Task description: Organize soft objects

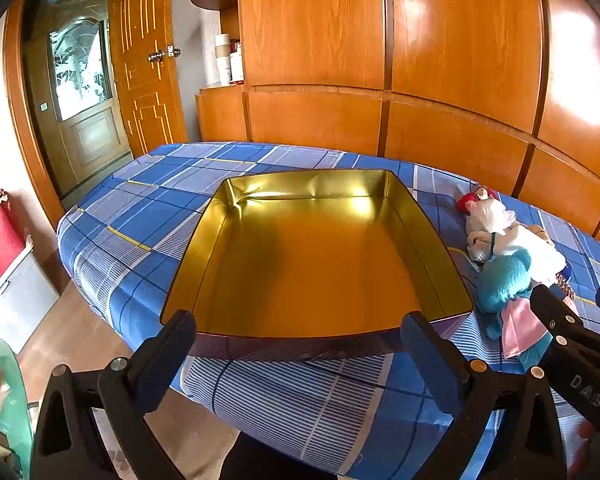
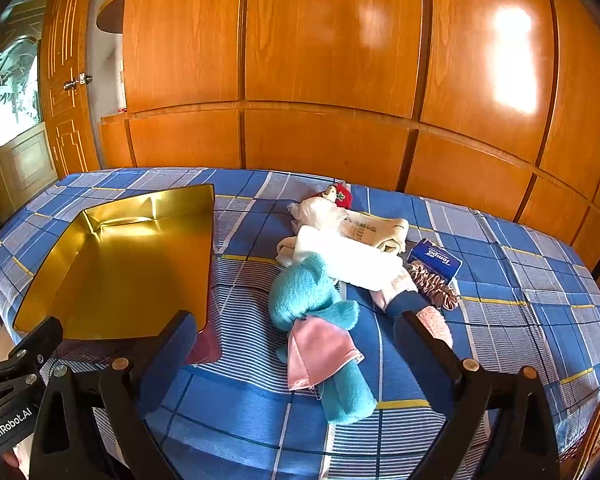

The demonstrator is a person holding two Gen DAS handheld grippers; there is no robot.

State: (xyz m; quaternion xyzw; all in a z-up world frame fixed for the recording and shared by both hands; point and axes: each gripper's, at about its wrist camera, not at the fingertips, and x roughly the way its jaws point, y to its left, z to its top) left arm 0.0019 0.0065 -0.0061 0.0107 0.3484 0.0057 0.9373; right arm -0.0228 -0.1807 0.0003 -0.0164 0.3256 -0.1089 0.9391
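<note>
A gold metal tin (image 1: 424, 220) lies open on the blue plaid bed; it also shows in the right wrist view (image 2: 60, 276). My left gripper (image 1: 304, 344) is open and empty just before its near rim. A teal plush bear (image 2: 320, 304) with a pink cloth (image 2: 320, 356) lies right of the tin, also seen in the left wrist view (image 1: 504, 280). My right gripper (image 2: 296, 344) is open, its fingers either side of the bear, a little above it. Behind the bear lie white cloths (image 2: 348, 256), a red-and-white doll (image 2: 338, 196), a pink sock (image 2: 436, 320) and a scrunchie (image 2: 432, 284).
A blue tissue pack (image 2: 436, 262) lies by the scrunchie. The bed (image 2: 520, 300) runs along an orange wooden wardrobe (image 2: 340, 80). A door (image 1: 148, 60) stands open at the left. A red-topped box (image 1: 0, 248) sits on the floor left of the bed.
</note>
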